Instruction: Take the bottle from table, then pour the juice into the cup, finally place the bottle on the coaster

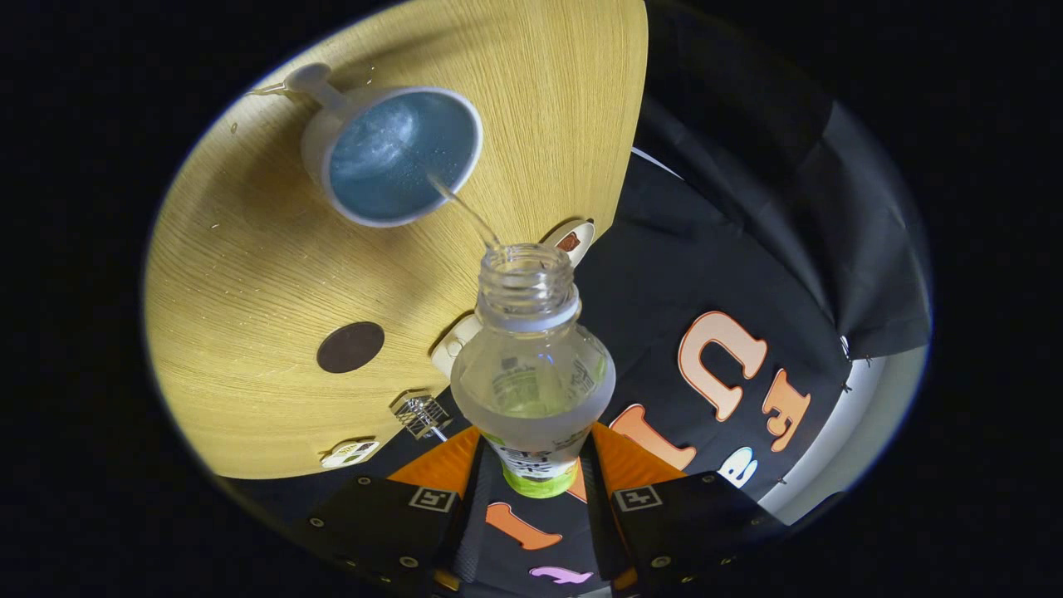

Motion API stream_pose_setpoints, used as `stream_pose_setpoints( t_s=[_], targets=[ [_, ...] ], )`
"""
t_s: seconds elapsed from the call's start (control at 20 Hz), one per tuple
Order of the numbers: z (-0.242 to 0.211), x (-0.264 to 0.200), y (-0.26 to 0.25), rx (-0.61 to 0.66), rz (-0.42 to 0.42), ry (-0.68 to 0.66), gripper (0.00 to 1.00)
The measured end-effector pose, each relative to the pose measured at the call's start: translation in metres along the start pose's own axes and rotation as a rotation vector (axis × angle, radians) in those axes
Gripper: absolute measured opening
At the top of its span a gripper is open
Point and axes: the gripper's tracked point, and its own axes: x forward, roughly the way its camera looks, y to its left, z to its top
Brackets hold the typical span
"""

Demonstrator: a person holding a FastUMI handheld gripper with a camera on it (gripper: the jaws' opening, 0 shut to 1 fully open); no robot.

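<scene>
We have the jaws clenched on the bottle [532, 365], one finger pressing each side of its lower body where the label band sits. The gripper [538, 490] is rolled over, so the bench [249, 274] stands tilted in our view and the bottle leans with its mouth toward the cup [392, 155]. The bottle is clear plastic, its cap off, the threaded neck open. A little pale liquid is still inside it.

From the bottle's mouth a thin clear stream [461, 208] runs toward eleven o'clock and lands inside the cup. The cup is white outside with a blue inside, and liquid swirls and foams in it. Its handle points away from the bottle, toward eleven o'clock. The cup stands on the bench, well apart from the bottle's mouth.

The coaster [350, 347] is a dark round disc lying flat on the light wooden bench, at about nine o'clock from the bottle and nearer to us than the cup. Nothing rests on it.

Along the bench edge near the bottle we see a few small white fittings [350, 453] and a small metal clip [421, 414]; we cannot tell what they are for.
</scene>
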Motion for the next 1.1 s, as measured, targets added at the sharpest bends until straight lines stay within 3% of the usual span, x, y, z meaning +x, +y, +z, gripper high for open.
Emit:
stream_pose_setpoints(
  t_s=[1.1],
  targets=[
    [-0.002, 0.003, -0.015, -0.080, -0.007, -0.010, 0.54]
  ],
)
